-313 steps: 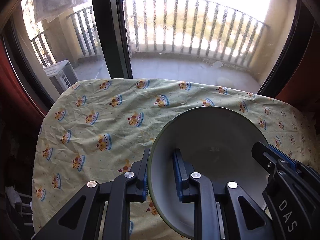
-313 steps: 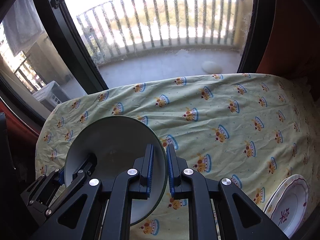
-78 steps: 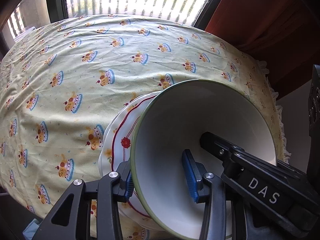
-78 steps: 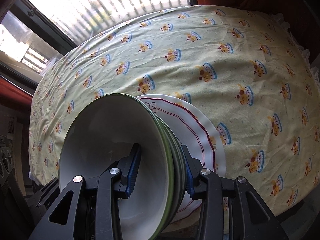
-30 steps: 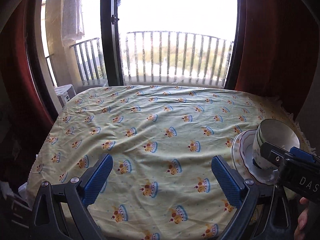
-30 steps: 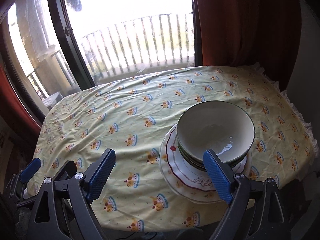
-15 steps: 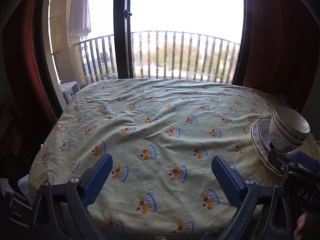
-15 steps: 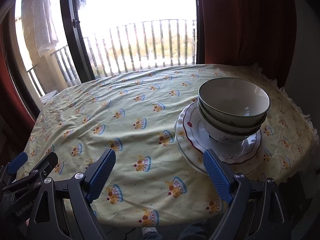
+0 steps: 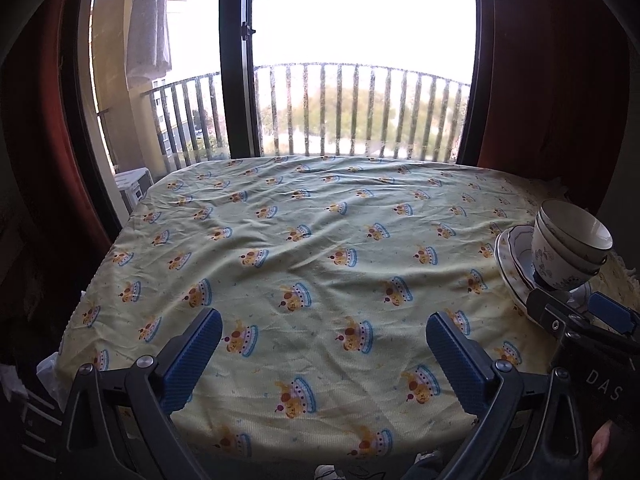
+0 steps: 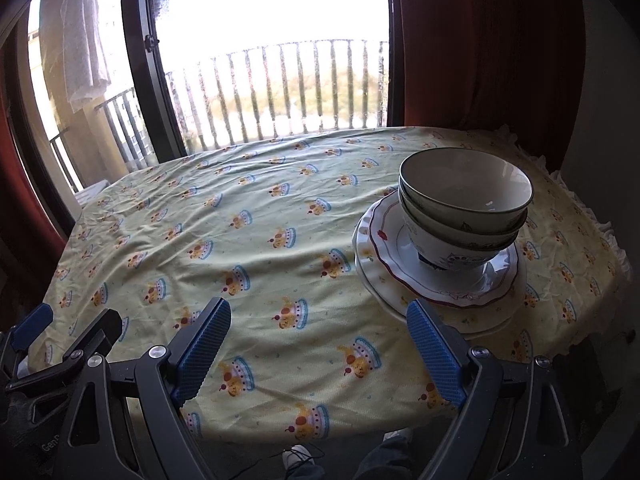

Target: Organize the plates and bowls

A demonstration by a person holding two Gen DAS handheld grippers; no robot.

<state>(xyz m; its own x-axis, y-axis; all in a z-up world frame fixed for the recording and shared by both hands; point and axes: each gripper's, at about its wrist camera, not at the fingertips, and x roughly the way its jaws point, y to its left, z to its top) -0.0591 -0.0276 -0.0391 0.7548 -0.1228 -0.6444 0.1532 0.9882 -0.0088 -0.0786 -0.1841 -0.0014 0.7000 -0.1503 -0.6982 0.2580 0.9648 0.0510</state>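
- Bowls [image 10: 466, 204]: nested stack, mouths upward, stack axis upright with a slight lean; the top rim carries a dark green edge. It stands ahead and to the right of the right gripper [image 10: 316, 346], just beyond its right finger.
- Plates [image 10: 438, 280]: flat pile under the bowls, faces up, red scalloped line on the upper one; the near rim lies just beyond the right fingertip, apart from it.
- Right gripper: spread wide, blue pads bare, holding nothing, hovering over the near table edge.
- Left gripper [image 9: 324, 350]: likewise spread and empty; from it the bowls [image 9: 568, 246] and plates [image 9: 514, 270] sit far to the right, partly behind the right gripper's black body [image 9: 588, 344].
- Tablecloth [image 10: 260, 240]: pale yellow, crown print, wrinkled, covering the table ahead of both tools.
- Balcony railing [image 9: 352, 112]: beyond the table's far edge, behind glass.
- Red curtain [image 10: 488, 48]: behind the stack, to the right.
- Dark window frame [image 9: 236, 60]: upright, ahead and left of centre.
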